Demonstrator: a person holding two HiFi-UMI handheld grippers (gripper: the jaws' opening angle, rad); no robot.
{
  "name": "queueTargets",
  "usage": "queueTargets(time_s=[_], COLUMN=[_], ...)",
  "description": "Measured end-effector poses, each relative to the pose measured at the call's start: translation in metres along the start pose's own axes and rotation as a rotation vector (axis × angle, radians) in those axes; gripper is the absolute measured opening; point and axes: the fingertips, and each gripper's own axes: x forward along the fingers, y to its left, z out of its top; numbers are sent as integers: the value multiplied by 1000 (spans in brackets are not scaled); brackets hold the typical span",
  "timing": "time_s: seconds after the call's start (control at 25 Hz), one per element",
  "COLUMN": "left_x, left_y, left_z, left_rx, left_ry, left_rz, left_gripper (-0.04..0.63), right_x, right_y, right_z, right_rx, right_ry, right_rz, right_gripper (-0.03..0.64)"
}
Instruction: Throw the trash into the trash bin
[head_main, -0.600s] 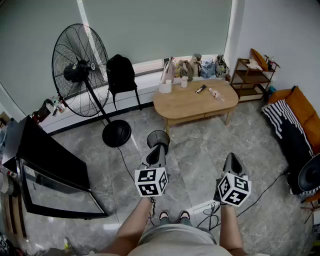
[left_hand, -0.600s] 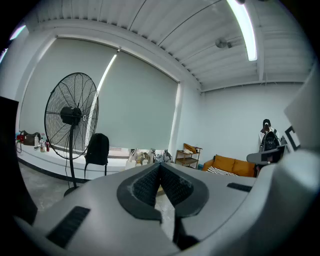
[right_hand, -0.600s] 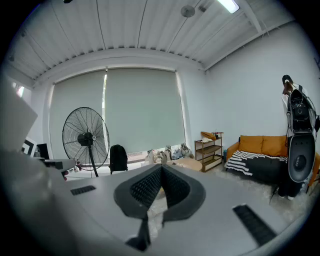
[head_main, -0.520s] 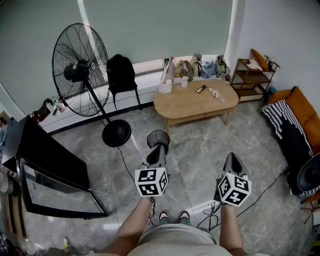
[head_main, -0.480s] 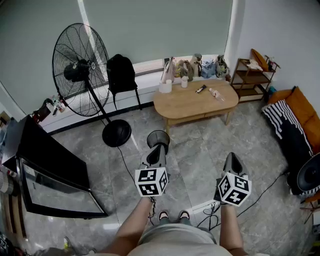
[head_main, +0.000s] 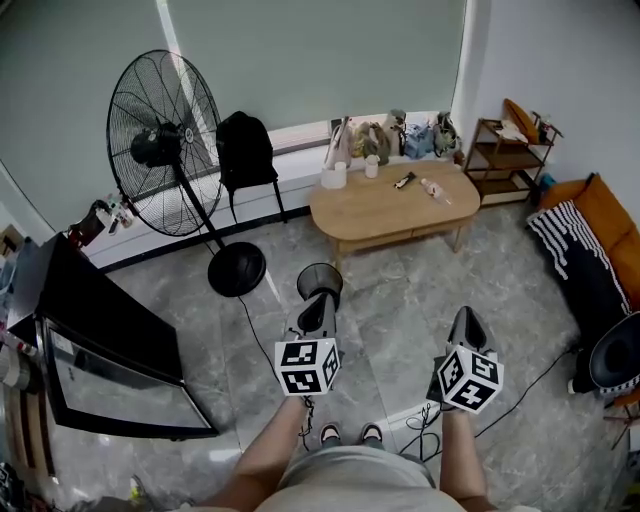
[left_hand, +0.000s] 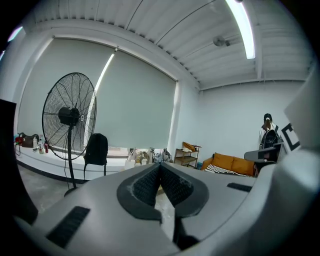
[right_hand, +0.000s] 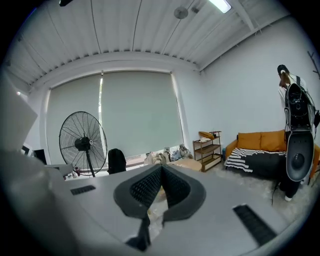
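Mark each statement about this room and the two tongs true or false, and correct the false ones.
1. The left tongs and the right tongs are both shut with nothing in them. True.
2. The trash bin lies tipped over on the wooden table. False: it stands upright on the floor, in front of the table.
3. In the head view, the standing fan is left of the table. True.
4. The table top is bare. False: several small items lie on it, among them a dark one.
5. A black backpack sits between the fan and the table. True.
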Motion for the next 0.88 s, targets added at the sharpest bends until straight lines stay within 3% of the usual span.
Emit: queueTargets(time_s=[0.44, 0.52, 0.64, 0.76, 0.88], left_x=[15, 18, 25, 37, 52], left_y=[-10, -13, -20, -32, -47], left_z=[-4, -3, -2, -2, -3], left_rx=[-10, -11, -4, 2, 10], left_ry=[31, 31, 28, 31, 39], left_rz=[0, -14, -22, -42, -55], left_gripper=[22, 143, 151, 218, 239], right_x=[2, 4, 7, 16, 26], right_y=[-20, -24, -32, -43, -58], right_z=[-4, -5, -6, -5, -2], right_rx=[-4, -3, 1, 9, 16], right_ry=[5, 8, 11, 12, 11], right_rz=[-37, -38, -39, -36, -30], right_gripper=[7, 6, 6, 7, 7])
